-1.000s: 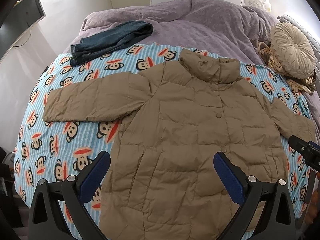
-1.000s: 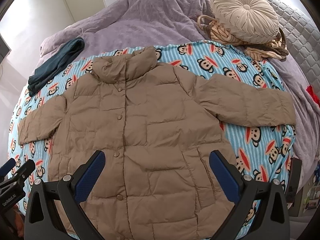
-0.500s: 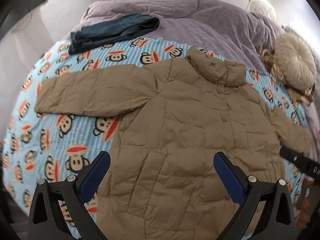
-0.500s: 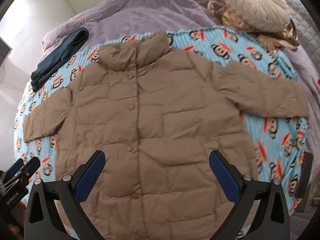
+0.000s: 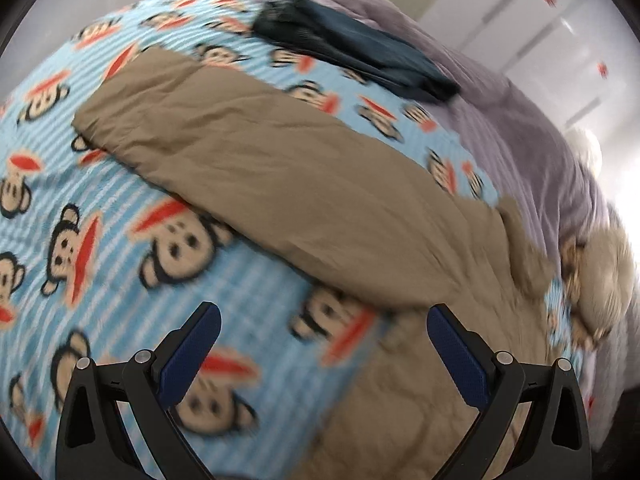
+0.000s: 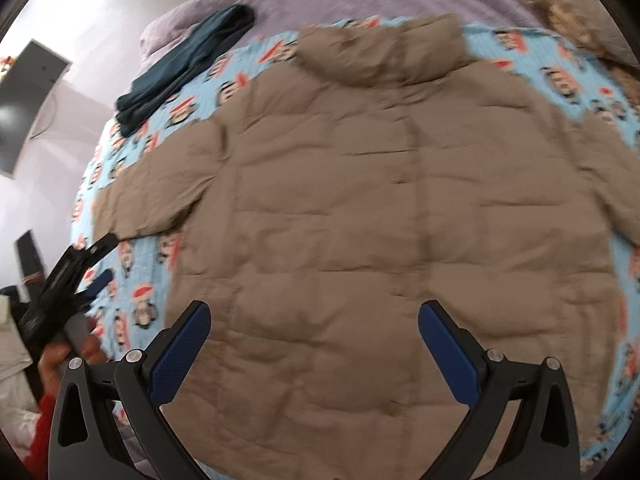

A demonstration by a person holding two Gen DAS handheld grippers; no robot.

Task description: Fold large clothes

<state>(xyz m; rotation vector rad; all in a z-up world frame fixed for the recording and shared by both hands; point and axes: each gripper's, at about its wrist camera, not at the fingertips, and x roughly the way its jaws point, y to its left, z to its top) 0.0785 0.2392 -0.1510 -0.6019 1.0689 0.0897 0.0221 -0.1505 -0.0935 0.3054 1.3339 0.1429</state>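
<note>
Tan quilted jacket (image 6: 380,220) lies flat, front up, on a blue striped fleece blanket (image 5: 240,292) printed with monkey faces. Puffy stitched panels, snap buttons down the centre, thick stand-up collar (image 6: 384,52) at the far end. One sleeve (image 5: 256,160) runs out straight over the blanket, cuff squared off, fabric lightly creased.

Blanket sits on a purple bedspread (image 5: 500,112), soft and rumpled. Folded dark blue jeans (image 5: 352,56) lie on the blanket's far edge, apart from the sleeve. Round pleated cream cushion (image 5: 600,272) near the collar side, blurred.

Left gripper (image 5: 324,344): released, jaws wide apart, holding nothing, hovering above blanket and the jacket's underarm area just below the sleeve. In the right wrist view the left gripper sits off the sleeve cuff end, held by a hand (image 6: 60,356) with a red sleeve below it.

Right gripper (image 6: 314,340): released, jaws wide, empty, over the jacket's lower body; contact with fabric can't be told.

Open blanket shows on the near side of the sleeve and around the cuff. White wall (image 6: 100,8) and a dark screen (image 6: 24,108) beyond the bed's edge.
</note>
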